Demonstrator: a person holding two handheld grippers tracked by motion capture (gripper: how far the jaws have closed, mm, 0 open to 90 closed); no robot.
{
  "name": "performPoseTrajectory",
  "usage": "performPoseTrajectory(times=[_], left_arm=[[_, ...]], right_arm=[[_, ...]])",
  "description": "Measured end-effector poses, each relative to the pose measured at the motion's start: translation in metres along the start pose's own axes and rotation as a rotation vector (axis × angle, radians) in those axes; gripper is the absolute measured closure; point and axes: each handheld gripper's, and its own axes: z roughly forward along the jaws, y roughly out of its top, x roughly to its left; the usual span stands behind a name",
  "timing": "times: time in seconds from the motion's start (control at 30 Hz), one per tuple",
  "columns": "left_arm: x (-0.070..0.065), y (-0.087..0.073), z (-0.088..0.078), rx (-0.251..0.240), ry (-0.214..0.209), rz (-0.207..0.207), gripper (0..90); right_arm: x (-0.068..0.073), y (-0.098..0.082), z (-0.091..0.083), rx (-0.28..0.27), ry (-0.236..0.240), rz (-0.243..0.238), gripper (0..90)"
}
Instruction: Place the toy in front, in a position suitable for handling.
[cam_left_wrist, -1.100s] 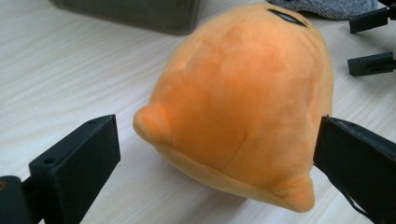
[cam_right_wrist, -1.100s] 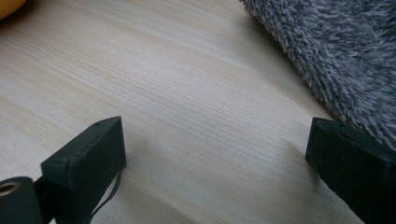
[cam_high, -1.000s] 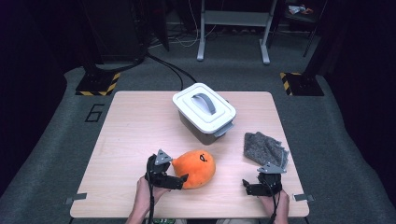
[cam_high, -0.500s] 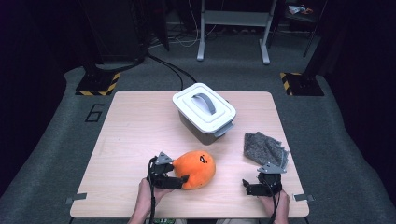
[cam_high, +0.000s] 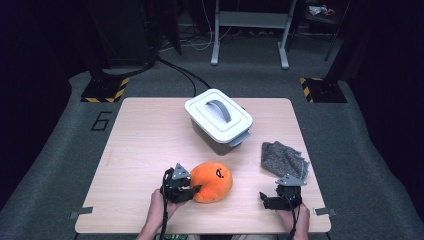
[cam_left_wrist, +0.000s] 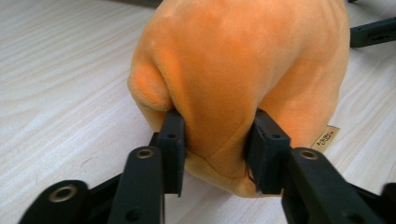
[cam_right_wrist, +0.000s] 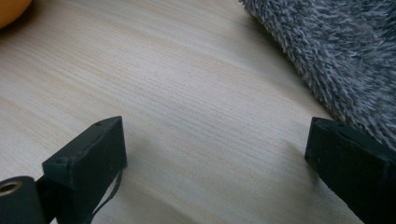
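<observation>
An orange plush toy lies on the wooden table near its front edge. My left gripper meets it from the left. Its jaws have just been closing, and in the left gripper view both pads press into the toy's soft side, dimpling it; the left gripper is shut on it. To the front right, my right gripper rests low over the table, open wide with bare wood between its jaws. A grey fuzzy cloth lies just beyond it.
A white lidded box with a grey handle stands at the table's middle back. The person's hands enter from the front edge. Dark floor with cables and stand legs surrounds the table.
The left gripper's jaws have closed onto the orange plush toy's left side. The right gripper has not moved.
</observation>
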Motion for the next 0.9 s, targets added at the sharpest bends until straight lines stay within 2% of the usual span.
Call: performPoseTrajectory(times=[0.07,0.2,0.43,0.6,0.8,0.9], left_arm=[[0.000,-0.001,0.000,-0.031,-0.006,0.005,67.9],[0.001,0.000,-0.001,-0.063,-0.017,0.007,70.8],[0.001,0.007,-0.003,-0.079,-0.047,0.015,74.1],[0.000,0.015,-0.001,-0.100,-0.080,-0.004,76.0],[0.000,0.021,0.003,-0.111,-0.098,-0.003,76.1],[-0.001,0.026,0.007,-0.111,-0.136,0.005,76.1]], right_arm=[[0.000,0.000,0.000,0.000,0.000,0.000,4.4],[0.000,0.000,0.000,0.000,0.000,0.000,4.4],[0.000,0.000,0.000,0.000,0.000,0.000,4.4],[0.000,0.000,0.000,0.000,0.001,0.000,4.4],[0.000,0.000,0.000,0.000,0.001,0.000,4.4],[0.000,0.000,0.000,0.000,0.001,0.000,4.4]])
